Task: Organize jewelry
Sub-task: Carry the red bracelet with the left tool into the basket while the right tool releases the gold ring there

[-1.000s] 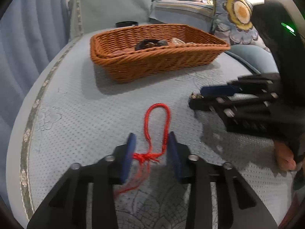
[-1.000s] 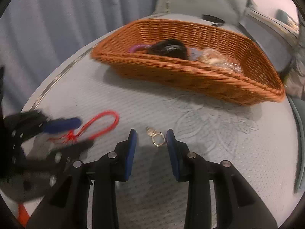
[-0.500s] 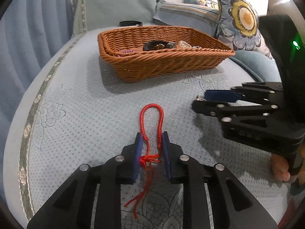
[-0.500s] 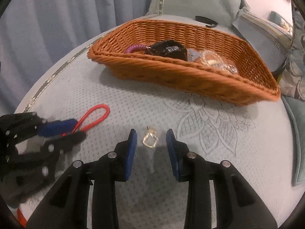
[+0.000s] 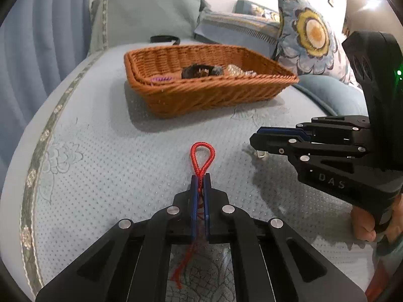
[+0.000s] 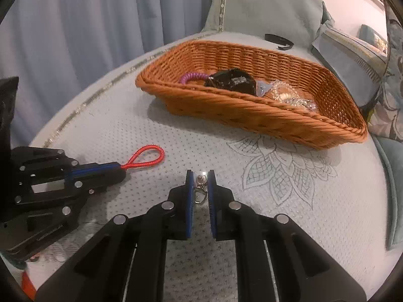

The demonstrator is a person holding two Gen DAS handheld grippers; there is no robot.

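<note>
We have both grippers down on the blue quilted bed cover (image 5: 105, 156), each with its jaws just closed on a piece. Our left gripper (image 5: 200, 176) is clamped on the red cord bracelet (image 5: 202, 157) near its knot, the loop poking out ahead of the tips and the frayed tail trailing back under the jaws. Cord like this is light and limp; it will dangle and swing, so pinching by the knot looks the safest hold. Our right gripper (image 6: 200, 176) is pinched on a small metal clasp (image 6: 200, 188), which sits between the blue pads (image 6: 189, 196). That piece is hard, tiny and probably slippery, so it could twist or pop out. The wicker basket (image 6: 252, 115) stands well apart beyond both, already holding other pieces.
</note>
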